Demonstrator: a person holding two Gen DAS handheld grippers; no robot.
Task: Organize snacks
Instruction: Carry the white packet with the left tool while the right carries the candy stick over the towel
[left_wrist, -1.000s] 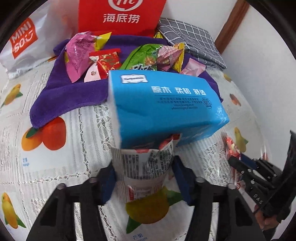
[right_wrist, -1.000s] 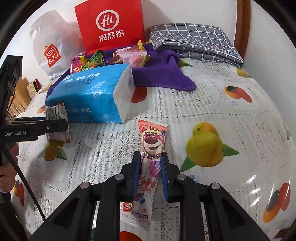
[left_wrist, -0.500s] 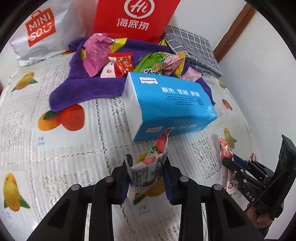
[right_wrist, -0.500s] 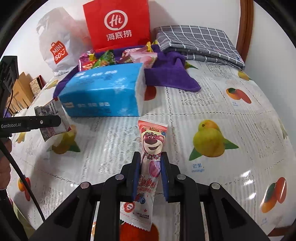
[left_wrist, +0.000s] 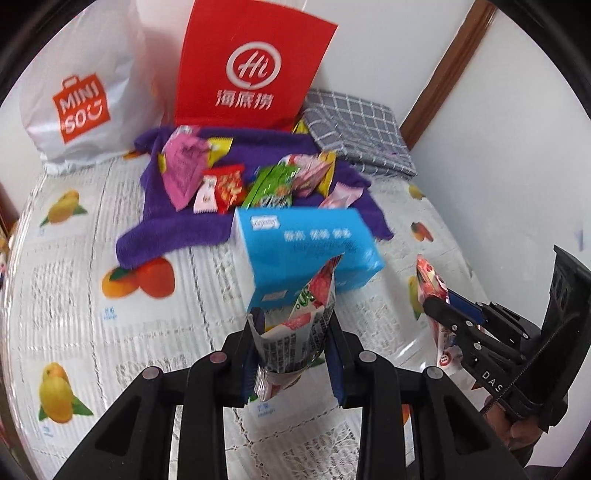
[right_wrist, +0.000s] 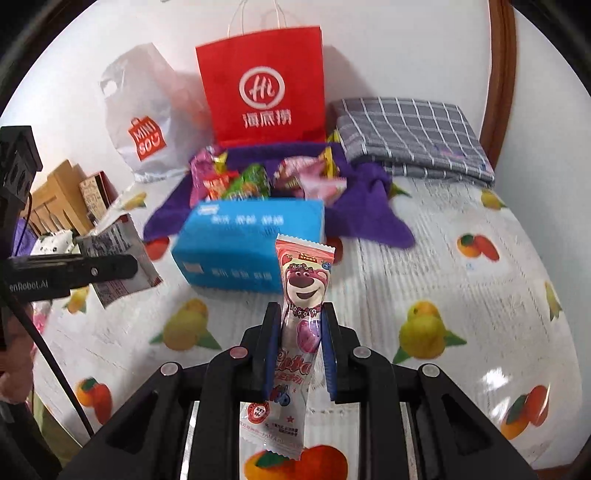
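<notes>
My left gripper (left_wrist: 293, 347) is shut on a crumpled snack packet (left_wrist: 295, 332) with grey print and a red-green front, lifted off the tablecloth. My right gripper (right_wrist: 298, 349) is shut on a long pink bear-print candy packet (right_wrist: 301, 314), also held in the air. Each gripper shows in the other's view: the right gripper (left_wrist: 448, 317) at the right edge with the bear packet (left_wrist: 430, 284), the left gripper (right_wrist: 122, 267) at the left with the printed packet (right_wrist: 114, 258). Several snack packets (left_wrist: 229, 181) lie heaped on a purple towel (left_wrist: 177, 221) at the back.
A blue tissue pack (left_wrist: 306, 247) lies between the grippers and the towel. Behind stand a red paper bag (left_wrist: 251, 70), a white plastic bag (left_wrist: 81, 107) and a folded grey checked cloth (left_wrist: 358, 129). The table (left_wrist: 74, 295) carries a fruit-print lace cover. A wall stands on the right.
Both grippers have risen with their packets, so the table and tissue pack look farther away. The left jaws went from loosely around the printed packet to squeezed shut on it.
</notes>
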